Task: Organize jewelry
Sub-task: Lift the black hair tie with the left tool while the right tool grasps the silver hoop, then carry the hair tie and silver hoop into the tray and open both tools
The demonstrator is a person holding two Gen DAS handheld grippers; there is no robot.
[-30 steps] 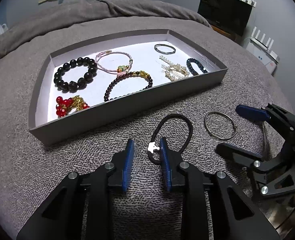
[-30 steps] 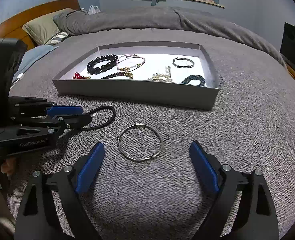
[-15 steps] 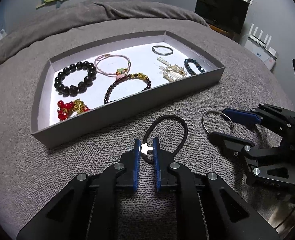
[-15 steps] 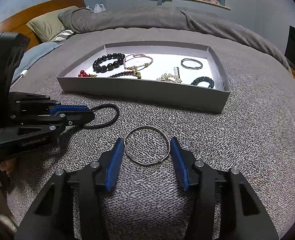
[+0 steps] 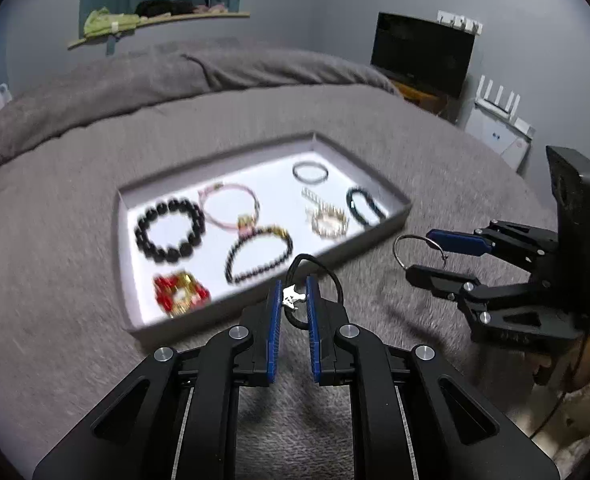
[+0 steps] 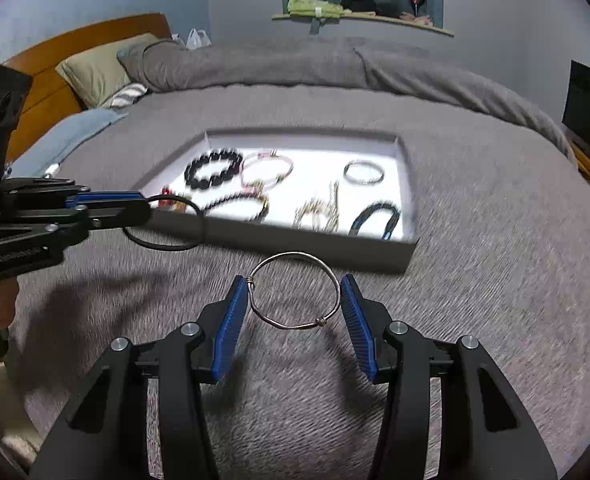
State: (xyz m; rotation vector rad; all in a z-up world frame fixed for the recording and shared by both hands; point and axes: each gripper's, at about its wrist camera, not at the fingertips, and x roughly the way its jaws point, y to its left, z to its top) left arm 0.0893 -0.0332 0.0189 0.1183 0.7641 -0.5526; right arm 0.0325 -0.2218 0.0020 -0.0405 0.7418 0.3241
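Left gripper point(image 5: 293, 300) pinches the black elastic cord bracelet point(image 5: 315, 276); right gripper point(image 6: 295, 300) clamps the thin silver wire bangle point(image 6: 295, 292); carry both level over the grey cardboard tray point(image 6: 315, 245) wall, releasing onto bare floor.

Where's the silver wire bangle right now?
The silver wire bangle is gripped between the fingers of the right hand-held gripper, raised above the grey blanket, just in front of the jewelry tray.

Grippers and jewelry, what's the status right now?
Left gripper shut on black cord bracelet, lifted. Right gripper shut on silver bangle, lifted. Path to tray unobstructed.
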